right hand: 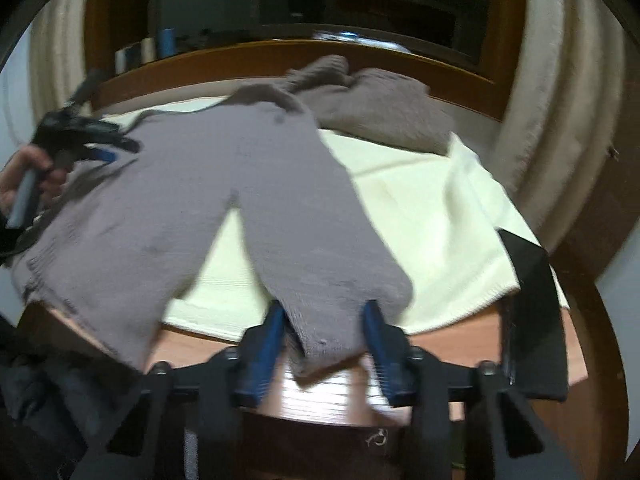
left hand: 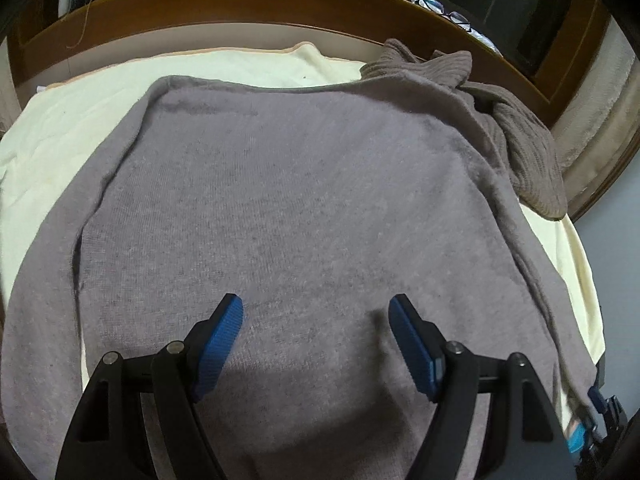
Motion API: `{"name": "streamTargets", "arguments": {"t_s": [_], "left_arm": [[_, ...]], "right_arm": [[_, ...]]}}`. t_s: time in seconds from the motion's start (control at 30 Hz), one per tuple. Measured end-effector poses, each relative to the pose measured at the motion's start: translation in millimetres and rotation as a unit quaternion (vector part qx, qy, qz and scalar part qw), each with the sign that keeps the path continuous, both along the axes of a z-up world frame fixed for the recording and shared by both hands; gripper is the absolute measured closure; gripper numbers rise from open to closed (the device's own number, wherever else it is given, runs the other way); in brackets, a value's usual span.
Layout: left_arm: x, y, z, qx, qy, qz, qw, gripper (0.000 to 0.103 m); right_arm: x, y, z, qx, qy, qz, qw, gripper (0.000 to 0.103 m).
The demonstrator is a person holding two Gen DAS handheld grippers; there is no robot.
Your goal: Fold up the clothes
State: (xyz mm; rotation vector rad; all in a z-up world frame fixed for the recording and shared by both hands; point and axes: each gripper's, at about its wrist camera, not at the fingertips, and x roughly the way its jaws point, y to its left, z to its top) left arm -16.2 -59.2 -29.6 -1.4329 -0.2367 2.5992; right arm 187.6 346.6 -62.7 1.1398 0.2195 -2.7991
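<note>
Nearest us, the right gripper (right hand: 324, 344) straddles a sleeve cuff (right hand: 320, 344), jaws apart; the left gripper (left hand: 316, 344) hovers parted. We find the grey sweater (left hand: 288, 200) spread flat, unfolded, on the cream cloth (left hand: 60, 128).

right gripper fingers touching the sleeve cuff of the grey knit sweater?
Cannot tell. In the right wrist view the grey knit sweater's sleeve cuff lies between the right gripper fingers, but motion blur hides any contact.

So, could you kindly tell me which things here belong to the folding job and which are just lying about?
In the job:
grey sweater
its sleeve, between the open right hand-held gripper
left hand-held gripper, open
cream cloth

Lying about:
brown knit
glasses
</note>
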Motion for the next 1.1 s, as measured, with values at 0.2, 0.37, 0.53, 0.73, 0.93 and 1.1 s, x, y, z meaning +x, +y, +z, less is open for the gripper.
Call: {"name": "streamTargets", "arguments": {"t_s": [0.2,0.37,0.53,0.73,0.93,1.1], "left_arm": [[2,2,-1,-0.01,0.011,-0.004,0.9999,0.021],[4,5,-2,-0.019,0.02,-0.008,0.9996,0.02],[8,6,-3,-0.029,0.027,-0.014,0.9991,0.02],[15,6,-4,-0.037,0.03,-0.025,0.9986,0.02],[37,4,-6,-0.05,0.046,-0.037,0.997,0.02],[47,0,-6,-0.048,0.048,-0.042,0.9968,0.02]], "right_arm": [[-6,4,1,0.05,0.014,-0.046,0.998,0.07],[-18,8,12,0.069,0.045,-0.078,0.994,0.091],[-30,19,48,0.114,0.122,-0.13,0.977,0.094],[-47,41,99,0.207,0.23,-0.222,0.925,0.094],[-86,71,74,0.063,0.168,-0.206,0.962,0.093],[-87,72,47,-0.078,0.104,-0.147,0.981,0.093]]}}
